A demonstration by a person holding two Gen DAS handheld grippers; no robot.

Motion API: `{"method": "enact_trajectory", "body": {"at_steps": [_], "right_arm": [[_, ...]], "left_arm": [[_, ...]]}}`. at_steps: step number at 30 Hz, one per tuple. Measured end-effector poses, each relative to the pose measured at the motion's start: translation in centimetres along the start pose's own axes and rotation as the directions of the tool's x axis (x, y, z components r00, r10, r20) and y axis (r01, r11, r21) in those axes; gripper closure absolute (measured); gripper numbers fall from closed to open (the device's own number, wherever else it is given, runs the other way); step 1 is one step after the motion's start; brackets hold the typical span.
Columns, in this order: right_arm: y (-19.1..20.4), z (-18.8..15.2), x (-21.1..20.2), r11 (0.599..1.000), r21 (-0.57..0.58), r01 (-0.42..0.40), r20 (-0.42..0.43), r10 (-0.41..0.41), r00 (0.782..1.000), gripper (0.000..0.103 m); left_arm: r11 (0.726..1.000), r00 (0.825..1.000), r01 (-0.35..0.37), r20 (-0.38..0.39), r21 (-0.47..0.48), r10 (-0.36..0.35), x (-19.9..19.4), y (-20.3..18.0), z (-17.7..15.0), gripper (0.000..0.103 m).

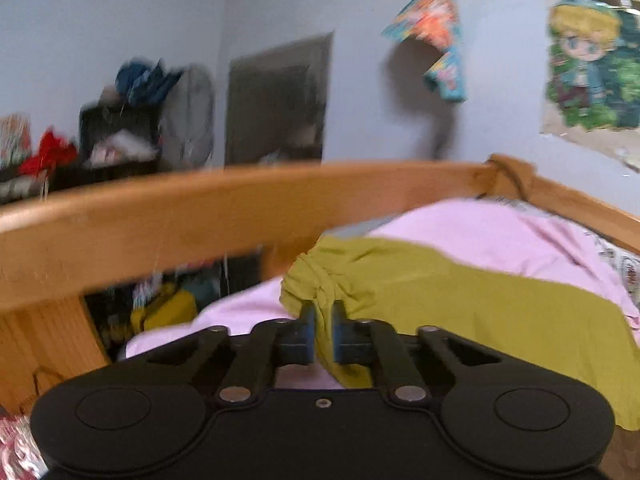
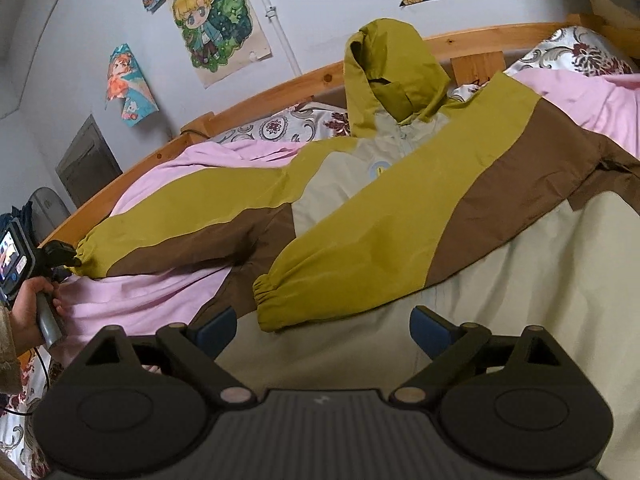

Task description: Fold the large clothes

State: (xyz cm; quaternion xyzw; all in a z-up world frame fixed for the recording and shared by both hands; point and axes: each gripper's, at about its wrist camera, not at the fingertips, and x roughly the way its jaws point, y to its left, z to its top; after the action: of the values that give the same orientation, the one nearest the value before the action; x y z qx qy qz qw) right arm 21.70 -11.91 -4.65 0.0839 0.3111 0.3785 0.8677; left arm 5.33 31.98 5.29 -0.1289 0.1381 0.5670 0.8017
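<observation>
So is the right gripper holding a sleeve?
No, the right gripper is open, its fingers apart just short of the folded sleeve's cuff.

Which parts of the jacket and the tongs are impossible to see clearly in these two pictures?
- Left wrist view: the sleeve cuff is blurred by motion; the left tongs, shut on it, hide the pinched cloth.
- Left wrist view: the jacket body is cut off by the right edge.
- Right wrist view: the jacket hem is hidden behind the open right tongs.
</observation>
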Motion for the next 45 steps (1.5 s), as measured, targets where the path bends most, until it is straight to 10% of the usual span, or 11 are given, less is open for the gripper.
{"method": "enact_trajectory", "body": {"at_steps": [5,8,12,18,24,28,31,34,36,41,45], "right_arm": [[-0.7,-0.1,-0.6,1.0,0.004,0.008,0.028,-0.008,1.0,0.007],[-1.2,-0.1,-1.1,1.0,0.0,0.019,0.052,-0.019,0.998,0.007],[-2.0,0.1,-1.6,0.997,0.004,0.073,0.094,-0.074,0.993,0.007],[-4.4,0.6,-3.4,0.957,0.034,0.287,0.181,-0.289,0.94,0.007],[-8.1,1.0,-5.5,0.849,0.071,0.523,0.278,-0.521,0.807,0.007],[-10.3,0.9,-6.2,0.791,0.124,0.599,0.298,-0.605,0.738,0.006],[-11.4,0.7,-6.6,0.78,0.162,0.605,0.286,-0.624,0.727,0.006],[-11.7,0.4,-6.5,0.786,0.163,0.596,0.287,-0.616,0.734,0.006],[-11.5,0.4,-6.4,0.797,0.149,0.586,0.296,-0.601,0.742,0.004],[-10.4,0.2,-5.7,0.818,0.11,0.565,0.315,-0.568,0.761,0.0],[-9.7,-0.4,-5.2,0.87,0.09,0.485,0.321,-0.486,0.813,0.0]], "left_arm": [[0.981,0.964,0.156,0.201,0.113,-0.177,-6.0,-4.0,2.5,0.1],[0.923,0.885,0.336,0.274,0.188,-0.377,-10.6,-7.6,3.9,0.1],[0.741,0.693,0.615,0.263,0.271,-0.671,-16.7,-13.4,4.3,0.101],[0.329,0.342,0.862,0.038,0.385,-0.939,-23.0,-22.1,-0.9,0.101],[0.045,0.123,0.956,-0.256,0.29,-0.959,-24.0,-28.3,-9.7,0.097],[0.011,0.057,0.992,-0.381,0.122,-0.923,-23.5,-29.2,-14.9,0.061],[0.01,0.046,0.995,-0.394,0.094,-0.918,-23.6,-28.0,-16.0,0.036],[0.032,0.072,0.994,-0.41,0.103,-0.909,-22.9,-26.5,-15.3,0.033],[0.077,0.128,0.988,-0.425,0.136,-0.896,-22.1,-25.3,-14.6,0.027],[0.265,0.344,0.937,-0.457,0.228,-0.82,-17.9,-25.2,-12.5,0.021],[0.385,0.466,0.884,-0.441,0.265,-0.767,-12.7,-27.1,-8.0,0.012]]}}
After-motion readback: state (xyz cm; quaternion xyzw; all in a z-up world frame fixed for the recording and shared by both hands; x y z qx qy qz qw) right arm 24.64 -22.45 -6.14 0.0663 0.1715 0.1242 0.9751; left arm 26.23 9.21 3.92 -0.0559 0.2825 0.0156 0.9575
